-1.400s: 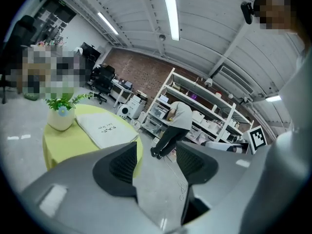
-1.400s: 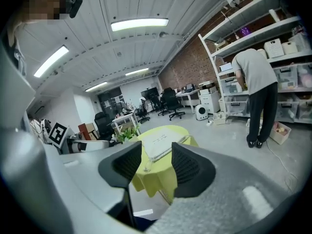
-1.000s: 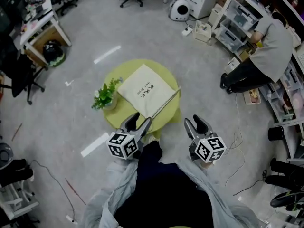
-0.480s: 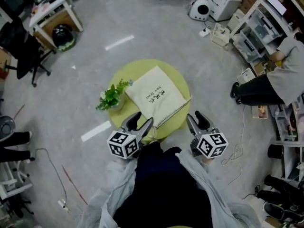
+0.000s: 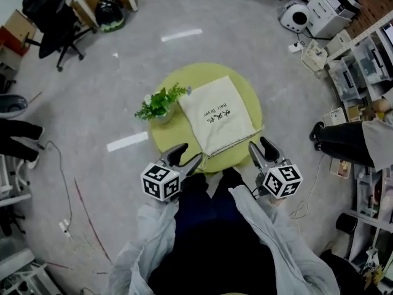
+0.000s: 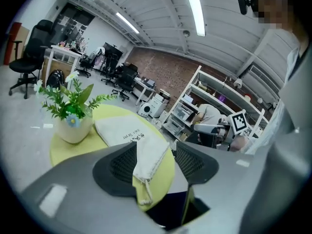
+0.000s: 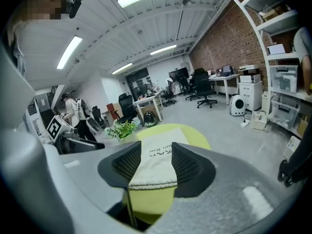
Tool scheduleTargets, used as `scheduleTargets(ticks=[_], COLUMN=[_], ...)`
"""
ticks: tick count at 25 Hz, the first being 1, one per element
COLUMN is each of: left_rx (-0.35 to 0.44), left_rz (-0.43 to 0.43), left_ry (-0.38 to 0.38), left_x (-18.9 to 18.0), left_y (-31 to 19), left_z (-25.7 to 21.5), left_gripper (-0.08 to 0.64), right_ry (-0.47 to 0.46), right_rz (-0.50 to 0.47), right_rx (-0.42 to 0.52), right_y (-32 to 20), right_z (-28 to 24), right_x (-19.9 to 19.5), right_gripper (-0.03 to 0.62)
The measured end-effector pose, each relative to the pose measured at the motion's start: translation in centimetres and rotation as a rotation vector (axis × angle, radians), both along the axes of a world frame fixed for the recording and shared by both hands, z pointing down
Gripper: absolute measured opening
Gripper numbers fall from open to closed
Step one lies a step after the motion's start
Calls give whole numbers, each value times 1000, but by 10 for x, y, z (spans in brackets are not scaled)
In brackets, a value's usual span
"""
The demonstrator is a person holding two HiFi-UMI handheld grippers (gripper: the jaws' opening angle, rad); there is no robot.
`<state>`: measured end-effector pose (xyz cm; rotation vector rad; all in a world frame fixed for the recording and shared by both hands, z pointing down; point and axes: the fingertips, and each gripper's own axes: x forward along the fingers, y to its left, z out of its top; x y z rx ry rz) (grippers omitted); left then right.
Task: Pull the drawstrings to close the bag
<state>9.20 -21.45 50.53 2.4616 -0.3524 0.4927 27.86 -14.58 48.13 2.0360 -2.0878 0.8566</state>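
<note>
We held the left gripper (image 5: 187, 154) and right gripper (image 5: 259, 145), jaws spread and empty, flanking the corded near hem of the flat cream cloth bag (image 5: 218, 112) on the round yellow-green bench (image 5: 202, 75), seemingly to reach its drawstrings (image 6: 146, 195).

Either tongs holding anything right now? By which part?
Nothing held. Left tongs and right tongs both stand open, clear of the bag lying on the table.

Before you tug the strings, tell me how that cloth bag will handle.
Likely floppy: the bag lies flat and its near corner droops over the table edge. Probably light, so a tug may slide it whole rather than cinch it.
</note>
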Motion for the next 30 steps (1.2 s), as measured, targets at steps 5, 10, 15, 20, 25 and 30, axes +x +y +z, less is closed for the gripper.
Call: scheduleTargets(ticks=[5,10,15,20,25,30], left_rx=[-2,5,43,60,44,41], left_rz=[27,59,36,7,-22,7], left_ry=[-120,-295,-430,-521,-580,-638], left_x=[8,16,27,34,32,30], left_y=[26,65,80,76,72,64], left_z=[24,65,93,108,123,136], left_gripper=[255,261,282,281,275,265], right_ry=[53,213,372,538,634,705], right_rz=[-171,-376,-624,-838,-984,-1086], right_rx=[-90,-187,-283,-335,-378,-389], right_y=[4,21,30,24,17,8], right_z=[15,51,86,116,138,149], right_x=[21,44,63,74,72,71], right_gripper=[199,201,201,201,201,202])
